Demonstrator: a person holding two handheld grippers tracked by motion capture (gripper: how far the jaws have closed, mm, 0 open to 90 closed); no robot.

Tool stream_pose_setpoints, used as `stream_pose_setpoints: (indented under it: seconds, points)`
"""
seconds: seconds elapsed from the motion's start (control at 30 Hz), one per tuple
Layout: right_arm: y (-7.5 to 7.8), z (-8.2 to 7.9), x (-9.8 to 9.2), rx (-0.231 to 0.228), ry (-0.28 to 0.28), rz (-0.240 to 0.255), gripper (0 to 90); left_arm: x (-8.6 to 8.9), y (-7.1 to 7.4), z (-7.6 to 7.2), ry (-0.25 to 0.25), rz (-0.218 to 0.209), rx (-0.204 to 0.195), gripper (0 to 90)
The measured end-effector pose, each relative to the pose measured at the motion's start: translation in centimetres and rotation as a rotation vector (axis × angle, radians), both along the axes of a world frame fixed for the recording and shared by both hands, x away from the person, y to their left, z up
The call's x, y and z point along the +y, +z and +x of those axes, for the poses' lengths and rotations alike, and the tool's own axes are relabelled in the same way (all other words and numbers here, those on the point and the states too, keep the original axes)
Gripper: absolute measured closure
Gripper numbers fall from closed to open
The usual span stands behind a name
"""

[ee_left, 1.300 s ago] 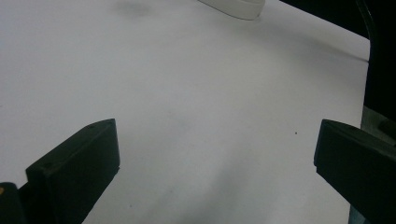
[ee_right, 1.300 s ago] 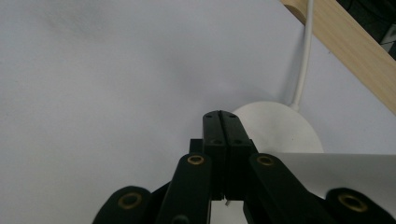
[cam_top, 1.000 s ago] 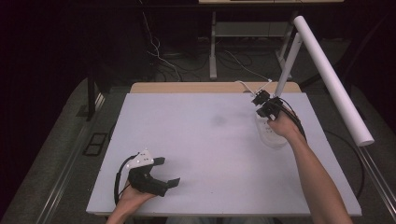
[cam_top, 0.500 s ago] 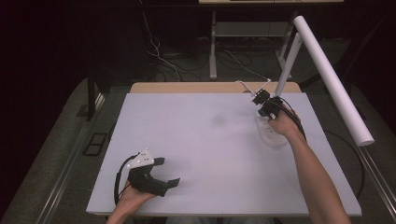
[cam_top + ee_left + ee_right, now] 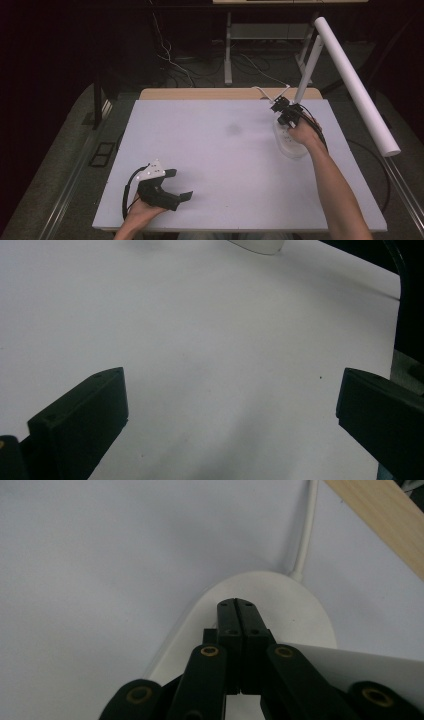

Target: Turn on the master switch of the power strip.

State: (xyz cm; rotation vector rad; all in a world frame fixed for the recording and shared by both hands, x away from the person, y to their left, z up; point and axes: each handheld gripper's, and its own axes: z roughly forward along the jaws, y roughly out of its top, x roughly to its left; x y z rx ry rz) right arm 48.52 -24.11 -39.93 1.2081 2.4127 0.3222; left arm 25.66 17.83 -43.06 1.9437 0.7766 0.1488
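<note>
Lamp base (image 5: 291, 142), white and oval, sits on the worktop (image 5: 220, 150) at its far right; the hand (image 5: 303, 132) covers part of it. Right tongs (image 5: 237, 605) hover over the base, jaws pressed together, empty; contact with it unclear. White cord (image 5: 306, 530) leaves the base's far side. Left tongs (image 5: 175, 186) rest well apart from the base at the near-left edge, jaws spread wide, their roots cut off.

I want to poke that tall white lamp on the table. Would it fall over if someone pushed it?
Probably not from a push low down: the desk lamp stands on a wide, flat round base. Pushed high up, it might tip, since its long head hangs out to one side. Its smooth white plastic looks likely to slide on the table.
</note>
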Motion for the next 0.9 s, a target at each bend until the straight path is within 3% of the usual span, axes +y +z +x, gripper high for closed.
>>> stream_pose_setpoints:
  seconds: [0.9]
  points:
    - [-0.5, -0.3, 1.1, -0.019, -0.012, -0.01, 89.9, -0.3, -0.1, -0.1, -0.019, 0.026, 0.002, 0.0]
